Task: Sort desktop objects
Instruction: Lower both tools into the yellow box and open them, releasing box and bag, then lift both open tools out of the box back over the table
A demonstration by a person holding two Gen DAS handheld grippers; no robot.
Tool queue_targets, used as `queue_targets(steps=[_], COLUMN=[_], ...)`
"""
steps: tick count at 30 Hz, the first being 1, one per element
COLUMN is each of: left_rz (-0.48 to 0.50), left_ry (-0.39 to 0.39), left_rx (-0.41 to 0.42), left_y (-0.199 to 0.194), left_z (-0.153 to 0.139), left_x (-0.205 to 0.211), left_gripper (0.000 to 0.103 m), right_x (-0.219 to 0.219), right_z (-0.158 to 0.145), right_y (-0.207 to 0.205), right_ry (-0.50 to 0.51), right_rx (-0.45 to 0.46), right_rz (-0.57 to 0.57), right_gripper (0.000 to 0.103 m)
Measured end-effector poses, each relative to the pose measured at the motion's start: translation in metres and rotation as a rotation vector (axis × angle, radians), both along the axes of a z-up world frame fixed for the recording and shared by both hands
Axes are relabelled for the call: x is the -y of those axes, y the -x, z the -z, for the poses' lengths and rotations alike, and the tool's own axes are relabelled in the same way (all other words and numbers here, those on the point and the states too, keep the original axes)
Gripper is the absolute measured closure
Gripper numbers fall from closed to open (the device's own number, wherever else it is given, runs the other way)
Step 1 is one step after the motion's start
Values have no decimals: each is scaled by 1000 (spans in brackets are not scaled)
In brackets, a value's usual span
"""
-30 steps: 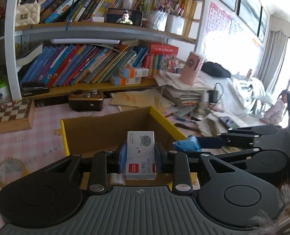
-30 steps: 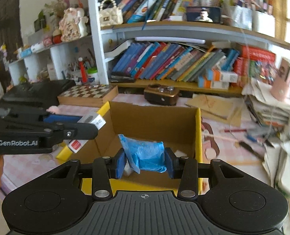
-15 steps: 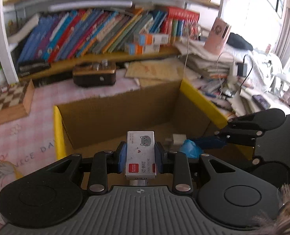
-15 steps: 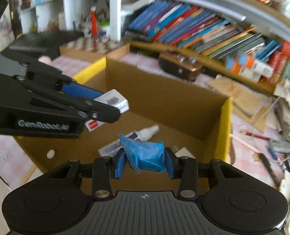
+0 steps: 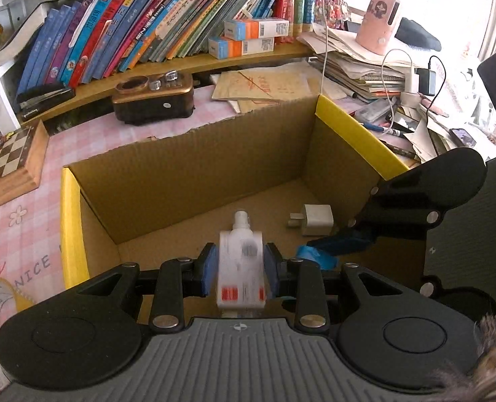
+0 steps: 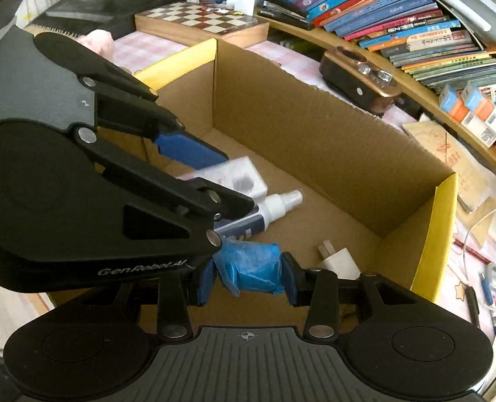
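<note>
An open cardboard box (image 5: 187, 167) with yellow rims sits on the pink desk. Both grippers hang low inside it. My left gripper (image 5: 240, 261) has its jaws opening, and the white staple box (image 5: 239, 278) between them is blurred as it slips off the blue pads. From the right wrist, that staple box (image 6: 244, 181) shows at the left gripper's (image 6: 236, 182) tips, just above a white spray bottle (image 6: 274, 206). My right gripper (image 6: 246, 279) is shut on a crumpled blue wad (image 6: 248, 264). A white charger plug (image 5: 315, 224) lies on the box floor.
Behind the box stand a brown radio (image 5: 154, 95), a wooden chessboard (image 5: 6, 164) and a shelf of books (image 5: 147, 26). Paper stacks, pens and cables (image 5: 398, 77) crowd the desk to the right of the box.
Both grippers have tipped down and sunk into the cardboard box. The staple box, sharp and firmly held before, now blurs and slides in the left jaws. The blue wad stays clamped.
</note>
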State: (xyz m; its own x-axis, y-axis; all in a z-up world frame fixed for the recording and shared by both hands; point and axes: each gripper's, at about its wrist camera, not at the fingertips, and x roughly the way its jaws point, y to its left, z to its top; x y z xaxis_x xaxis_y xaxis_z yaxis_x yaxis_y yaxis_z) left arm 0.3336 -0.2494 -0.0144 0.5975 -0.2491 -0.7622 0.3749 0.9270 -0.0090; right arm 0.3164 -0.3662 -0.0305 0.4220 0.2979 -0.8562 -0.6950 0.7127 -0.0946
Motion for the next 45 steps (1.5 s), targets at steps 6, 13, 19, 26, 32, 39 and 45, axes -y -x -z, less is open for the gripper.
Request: queue_targets(steps=[6,13,19,26,32,39,45], left_rz=[-22,-85,-148,-169,-174,-184,-151], left_ry=[29,102,164,233,260,295,284], left_rx=[26,117,197,291,335,330,315], left_y=[4,20,42,84,119,151,175], left_z=[-5,-25,-47,-72,-82,-77,-69], left_x=[-4,-19,-36,-53,-65,-87,-103], left_gripper=[43,12,0,0,0,0,0], right_x=[3,20,36,47,59,62,57], right_z=[-4,-19,-45,-68,-78,-73,-63], right_y=[-2,2,20,59,88,131,161], right_ry=[-35,-128,-217,-265,-318,-324,-332], right_rx=[16,74,156,278,326,371,349], right_rz=[19,116,198,244,327,435,537], right_gripper=[58,38,33,32,30,30,30])
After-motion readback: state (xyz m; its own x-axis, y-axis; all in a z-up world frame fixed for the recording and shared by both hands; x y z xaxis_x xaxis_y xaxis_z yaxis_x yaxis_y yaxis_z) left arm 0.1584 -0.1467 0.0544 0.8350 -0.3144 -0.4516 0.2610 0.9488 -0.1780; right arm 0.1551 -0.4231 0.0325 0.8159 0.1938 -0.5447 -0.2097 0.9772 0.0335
